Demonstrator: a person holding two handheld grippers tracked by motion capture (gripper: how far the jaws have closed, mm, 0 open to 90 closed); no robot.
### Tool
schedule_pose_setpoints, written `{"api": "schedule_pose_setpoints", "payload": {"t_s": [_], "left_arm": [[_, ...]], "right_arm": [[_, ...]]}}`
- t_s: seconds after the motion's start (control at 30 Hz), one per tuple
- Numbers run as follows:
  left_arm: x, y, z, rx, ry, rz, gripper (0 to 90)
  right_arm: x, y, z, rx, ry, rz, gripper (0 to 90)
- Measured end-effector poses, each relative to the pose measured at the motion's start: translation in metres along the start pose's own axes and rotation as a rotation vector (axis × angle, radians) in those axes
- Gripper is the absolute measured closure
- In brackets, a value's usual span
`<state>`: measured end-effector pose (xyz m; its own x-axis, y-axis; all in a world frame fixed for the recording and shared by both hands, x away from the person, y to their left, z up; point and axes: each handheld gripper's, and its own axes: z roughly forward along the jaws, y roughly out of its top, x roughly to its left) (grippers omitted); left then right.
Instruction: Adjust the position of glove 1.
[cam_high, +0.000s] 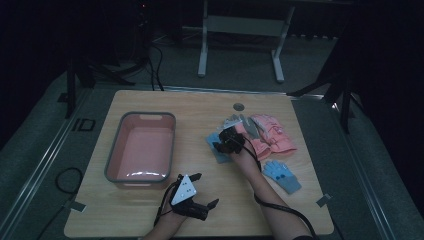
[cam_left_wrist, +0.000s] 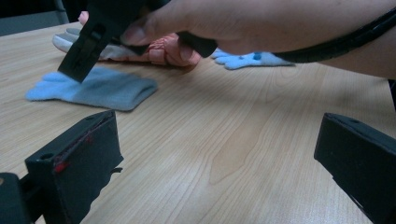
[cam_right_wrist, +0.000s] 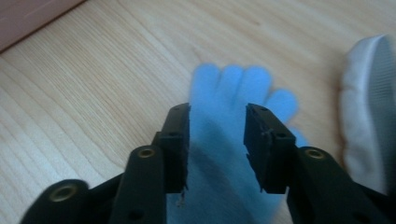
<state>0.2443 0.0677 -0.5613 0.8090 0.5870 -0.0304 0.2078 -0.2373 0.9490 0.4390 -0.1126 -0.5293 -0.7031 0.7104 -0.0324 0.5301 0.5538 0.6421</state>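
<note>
A light blue glove lies flat on the wooden table, fingers pointing away in the right gripper view. My right gripper hovers just above it, open, with a narrow gap between its jaws and the glove showing through that gap. It also appears in the left gripper view, where the right gripper has its tip low over the glove. Near the table's front edge my left gripper is wide open with only bare wood between its jaws.
A pink basin with a grey rim stands at the left. Pink gloves and a grey-white glove lie behind my right hand. A second blue glove lies to the right.
</note>
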Motion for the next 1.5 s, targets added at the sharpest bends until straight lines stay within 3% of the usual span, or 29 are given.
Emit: {"api": "schedule_pose_setpoints", "payload": {"t_s": [0.13, 0.27, 0.47, 0.57, 0.7, 0.9, 1.0, 1.1, 1.27, 1.33, 1.5], "left_arm": [[0.0, 0.0, 0.0, 0.0, 0.001, 0.004, 0.6], [-0.001, 0.0, 0.0, 0.001, 0.002, 0.005, 0.6], [0.0, 0.0, 0.0, 0.002, 0.004, 0.001, 0.6], [0.0, 0.0, 0.0, 0.0, 0.004, -0.004, 0.6], [0.0, 0.0, 0.0, 0.0, 0.003, -0.004, 0.6], [0.0, 0.0, 0.0, 0.002, 0.007, 0.002, 0.6], [0.0, 0.0, 0.0, 0.002, 0.008, 0.0, 0.6], [0.0, 0.0, 0.0, 0.002, 0.009, 0.003, 0.6], [0.0, 0.0, 0.0, 0.002, 0.01, 0.0, 0.6], [0.0, 0.0, 0.0, 0.002, 0.009, 0.001, 0.6], [-0.001, 0.0, 0.0, 0.002, 0.01, 0.002, 0.6]], "right_arm": [[-0.001, -0.003, 0.01, 0.033, -0.061, -0.02, 62.5], [-0.005, -0.007, 0.013, 0.02, -0.05, 0.015, 66.4], [0.001, -0.008, 0.014, 0.005, -0.038, 0.015, 83.8], [0.003, -0.007, 0.011, 0.002, -0.043, 0.055, 86.3], [0.012, -0.005, -0.01, -0.049, -0.049, 0.08, 86.8], [0.026, -0.001, -0.067, -0.152, -0.05, 0.122, 86.9], [0.036, -0.009, -0.091, -0.175, -0.083, 0.135, 86.9], [0.04, -0.022, -0.108, -0.187, -0.09, 0.188, 86.9], [0.047, -0.047, -0.121, -0.175, -0.136, 0.249, 86.9], [0.049, -0.058, -0.122, -0.162, -0.121, 0.281, 86.9], [0.055, -0.08, -0.12, -0.129, -0.152, 0.314, 86.9]]}}
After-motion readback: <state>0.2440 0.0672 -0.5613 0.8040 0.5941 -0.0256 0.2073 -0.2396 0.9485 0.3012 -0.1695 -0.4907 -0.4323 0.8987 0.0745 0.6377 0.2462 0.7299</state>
